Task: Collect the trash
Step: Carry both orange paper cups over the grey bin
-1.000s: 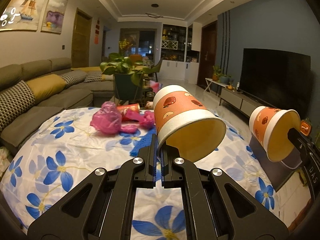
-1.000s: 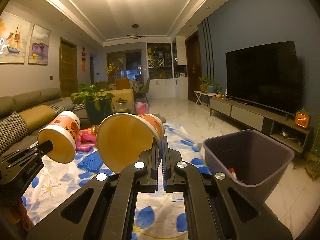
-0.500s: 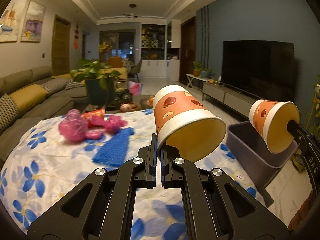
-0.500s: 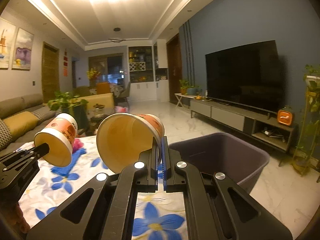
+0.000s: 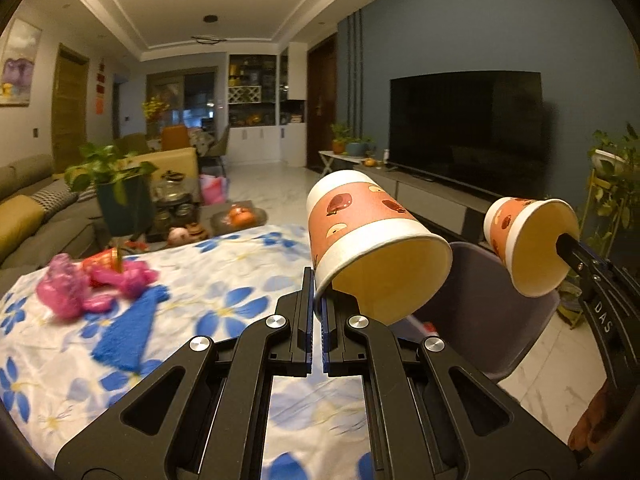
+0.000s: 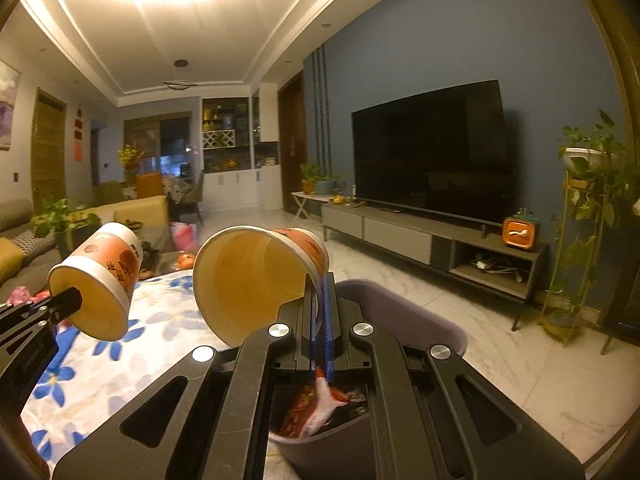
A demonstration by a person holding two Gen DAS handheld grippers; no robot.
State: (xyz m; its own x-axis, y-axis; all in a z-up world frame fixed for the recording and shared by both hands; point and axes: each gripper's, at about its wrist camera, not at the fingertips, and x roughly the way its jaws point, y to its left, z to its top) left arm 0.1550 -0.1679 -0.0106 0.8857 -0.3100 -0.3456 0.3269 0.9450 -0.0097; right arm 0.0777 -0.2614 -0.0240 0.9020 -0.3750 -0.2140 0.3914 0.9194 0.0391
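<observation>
My left gripper [image 5: 316, 304] is shut on the rim of an orange-and-white paper cup [image 5: 360, 216], which lies tilted with its mouth toward the camera, above the table's right edge. My right gripper [image 6: 320, 304] is shut on the rim of a second paper cup [image 6: 256, 276], held over the grey trash bin [image 6: 420, 320]. In the left wrist view the second cup [image 5: 520, 232] hangs at the right, above the bin [image 5: 488, 312]. The right wrist view shows the first cup [image 6: 104, 272] at the left. Red and white wrappers [image 6: 320, 404] lie inside the bin.
On the flowered tablecloth [image 5: 224, 280] lie a pink plastic bag [image 5: 64, 288], a red wrapper [image 5: 102, 260] and a blue cloth [image 5: 128, 332]. A sofa and potted plant stand to the left, and a TV cabinet [image 6: 420, 236] and plant stand [image 6: 580, 260] to the right.
Both grippers have swung to the right with their cups, away from the table's middle. The bin has come nearer and now lies under the right gripper. The pink bag has slid off to the left.
</observation>
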